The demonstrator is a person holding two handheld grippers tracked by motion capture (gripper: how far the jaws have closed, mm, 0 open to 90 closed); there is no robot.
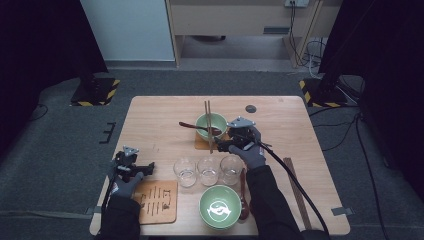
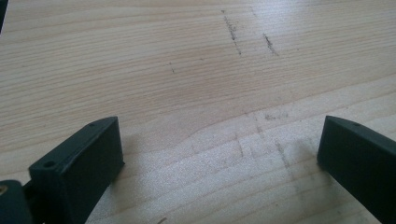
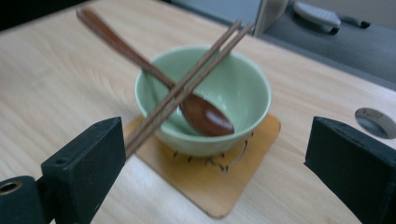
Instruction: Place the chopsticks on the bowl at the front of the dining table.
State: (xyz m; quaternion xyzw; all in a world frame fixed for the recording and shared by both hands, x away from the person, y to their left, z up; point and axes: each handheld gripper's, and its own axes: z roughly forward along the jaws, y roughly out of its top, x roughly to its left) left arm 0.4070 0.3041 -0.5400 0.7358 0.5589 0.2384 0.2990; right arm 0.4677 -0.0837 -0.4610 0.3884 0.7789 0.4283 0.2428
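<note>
Cut off at the bottom edge of the right gripper view: the near corner of the wooden coaster (image 3: 219, 184) under the green bowl (image 3: 243, 100). Blurred throughout there. Hidden behind the left jaw: the chopsticks' (image 3: 187, 88) near tips. Too small to read from above: markings on the near mat (image 1: 157, 200).

Looking along the left gripper (image 2: 219, 154), close above a pale wooden tabletop (image 2: 187, 70) with grain running across. Two black jaws rising from the bottom, standing wide apart with nothing between them but bare wood. Left jaw showing a flat inner face and two small screw holes on its top edge; right jaw cut off by the right edge. Dark scuff marks (image 2: 232, 30) toward the upper middle, fainter grey smudges (image 2: 275, 116) near the right jaw. Soft shadow beside the left jaw.
</note>
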